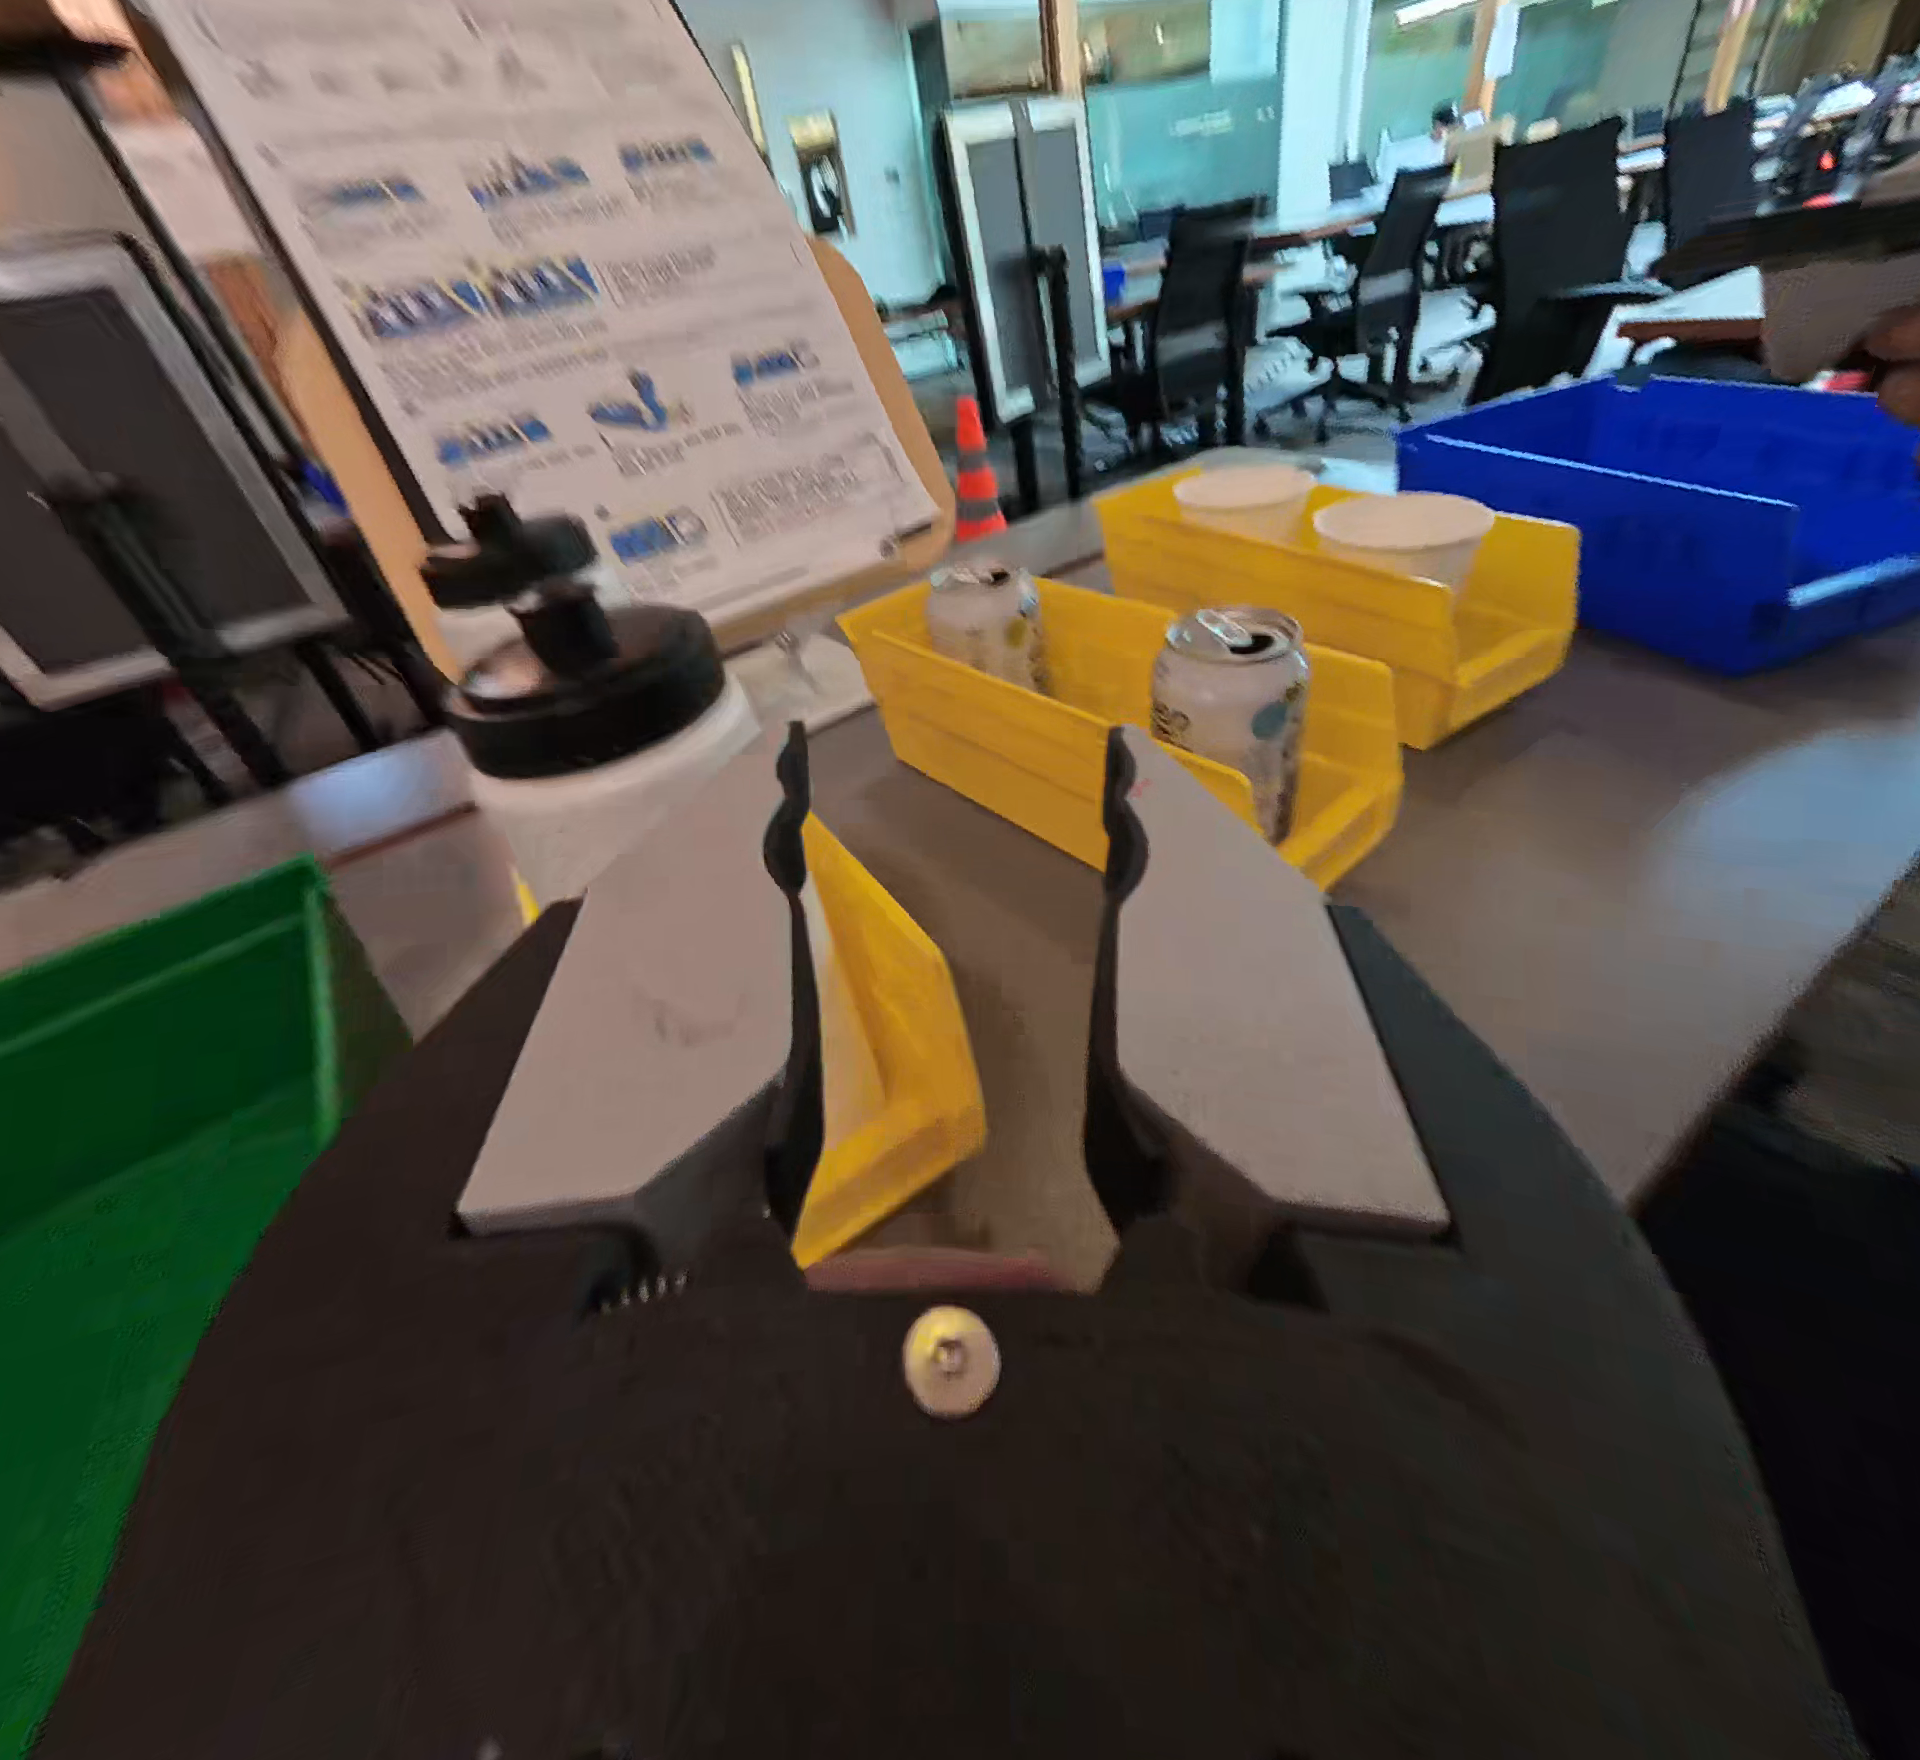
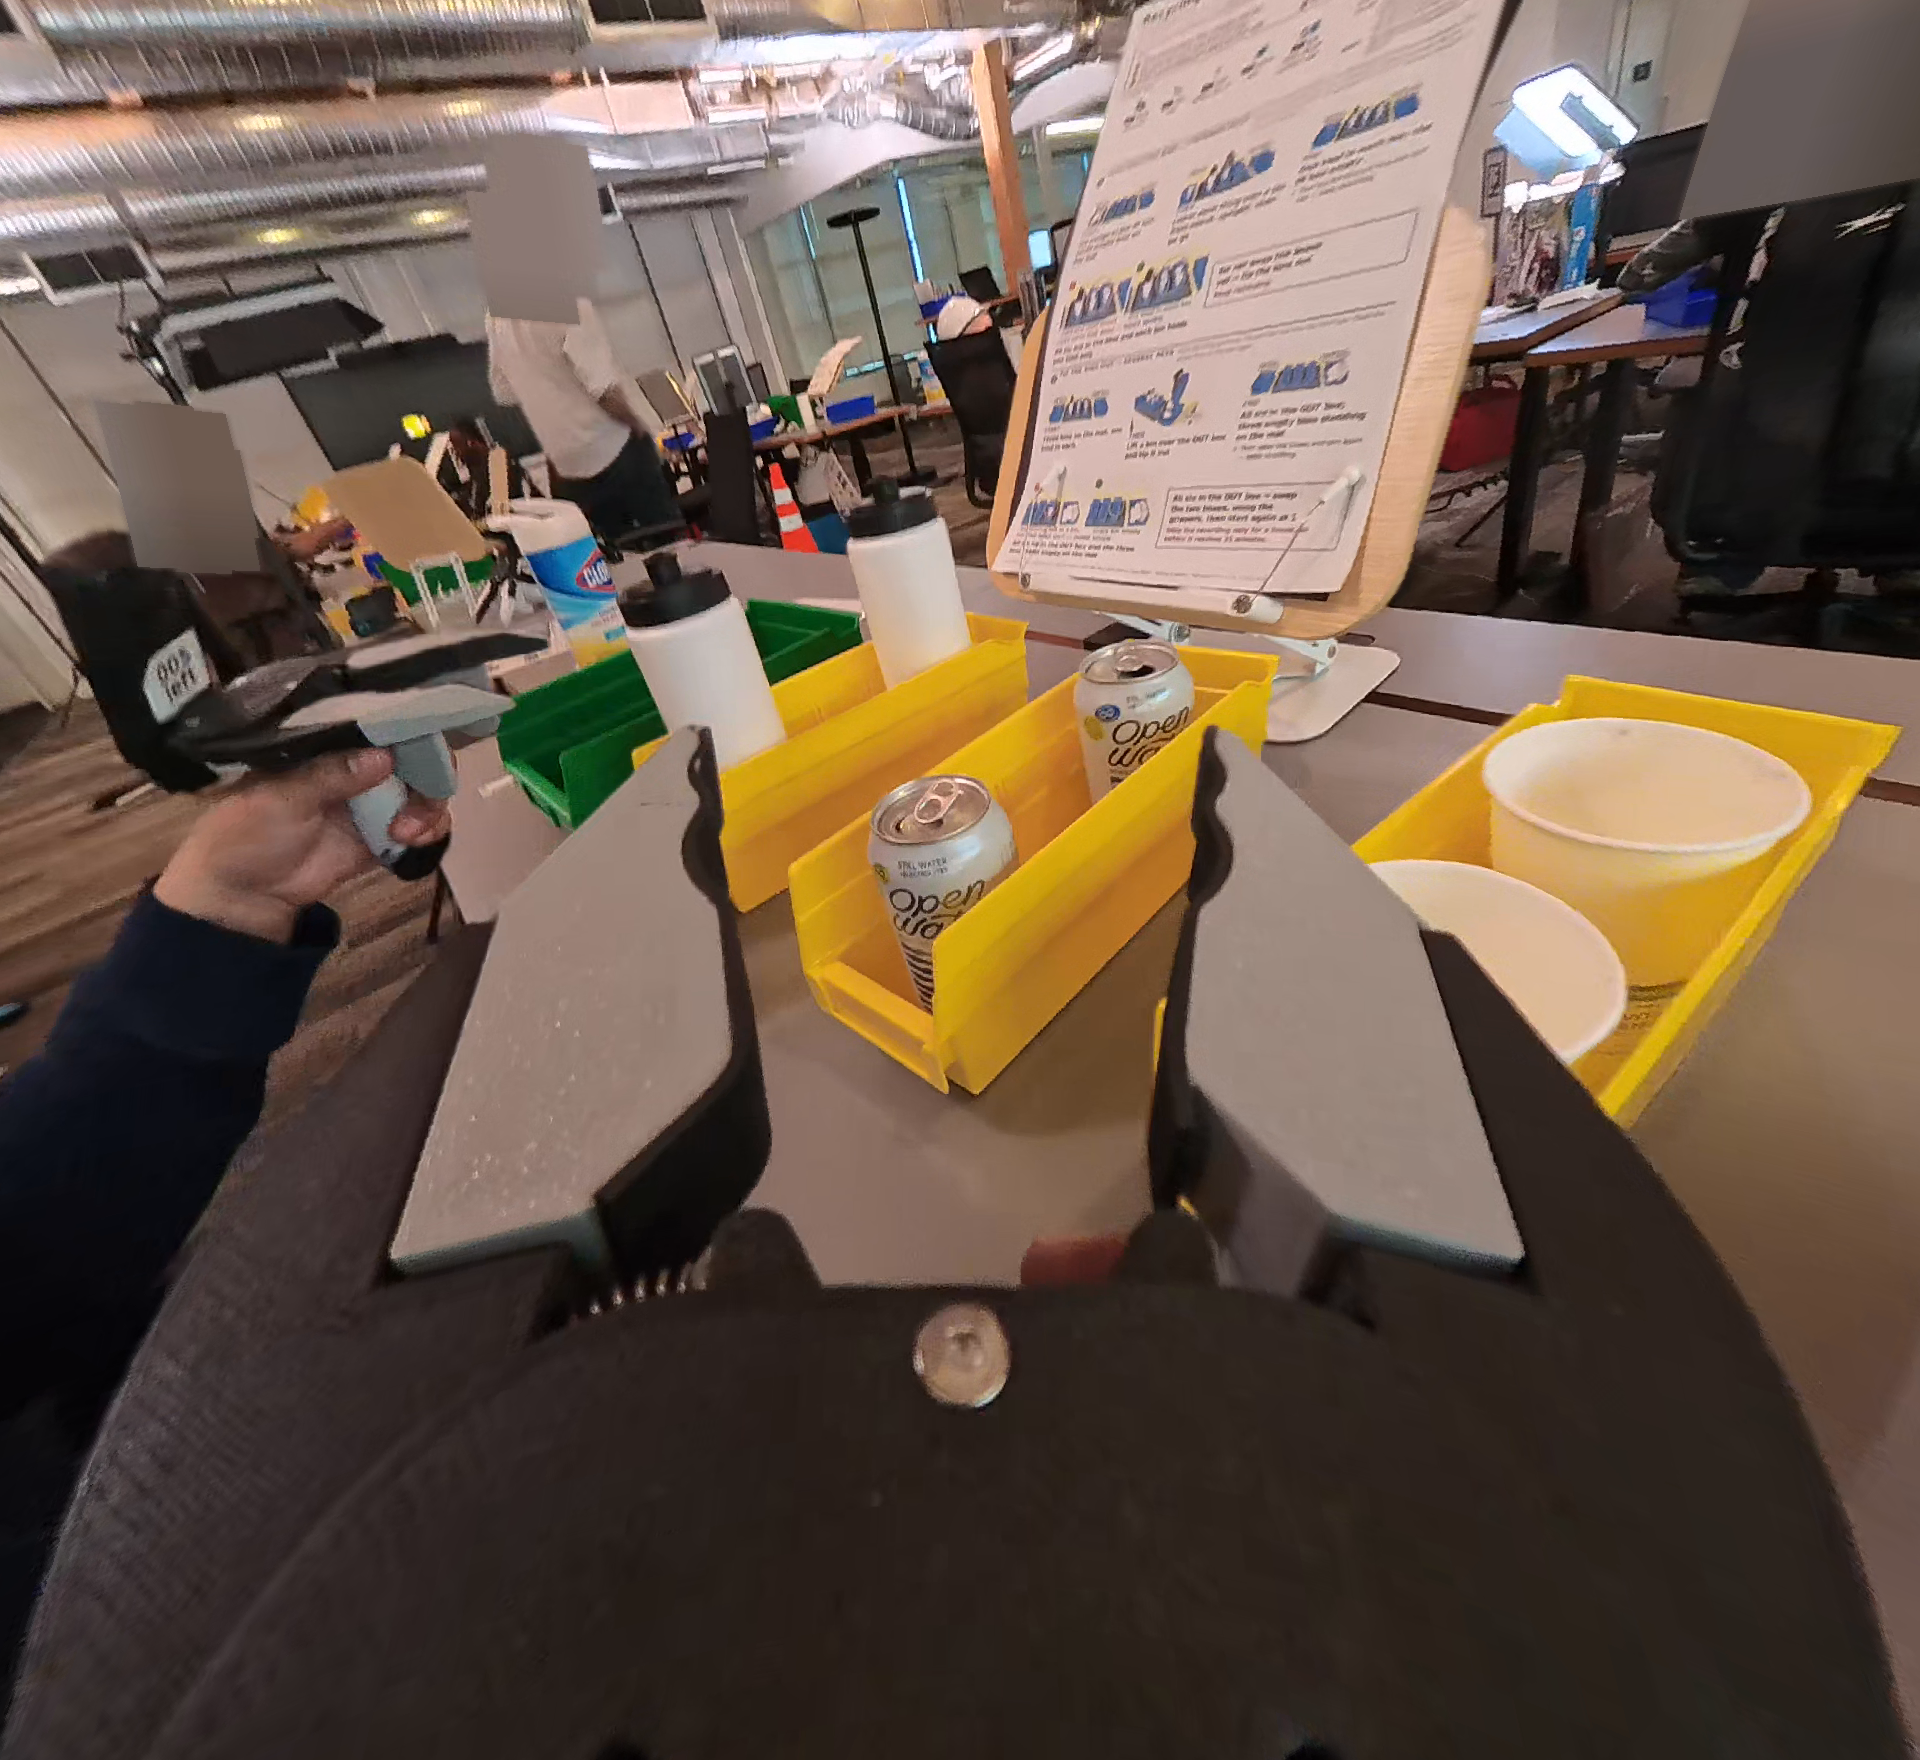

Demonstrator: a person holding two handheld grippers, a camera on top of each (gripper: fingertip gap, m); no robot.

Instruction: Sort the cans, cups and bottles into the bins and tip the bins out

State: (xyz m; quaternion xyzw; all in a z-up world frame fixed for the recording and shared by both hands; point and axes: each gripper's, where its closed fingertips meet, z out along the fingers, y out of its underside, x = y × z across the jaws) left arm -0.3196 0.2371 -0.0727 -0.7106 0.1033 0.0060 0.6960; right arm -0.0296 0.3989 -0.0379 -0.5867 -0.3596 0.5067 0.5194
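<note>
Three yellow bins stand side by side on the grey table. In the right wrist view the left bin holds two white bottles with black caps. The middle bin holds two upright cans. The right bin holds two white cups. My right gripper is open and empty, just in front of the can bin. My left gripper is open and empty over the corner of the bottle bin, beside a bottle. It also shows hand-held at the left of the right wrist view.
A green bin stands left of the bottle bin and a blue bin right of the cup bin. An instruction board on a stand is behind the bins. A wipes canister is at the far left.
</note>
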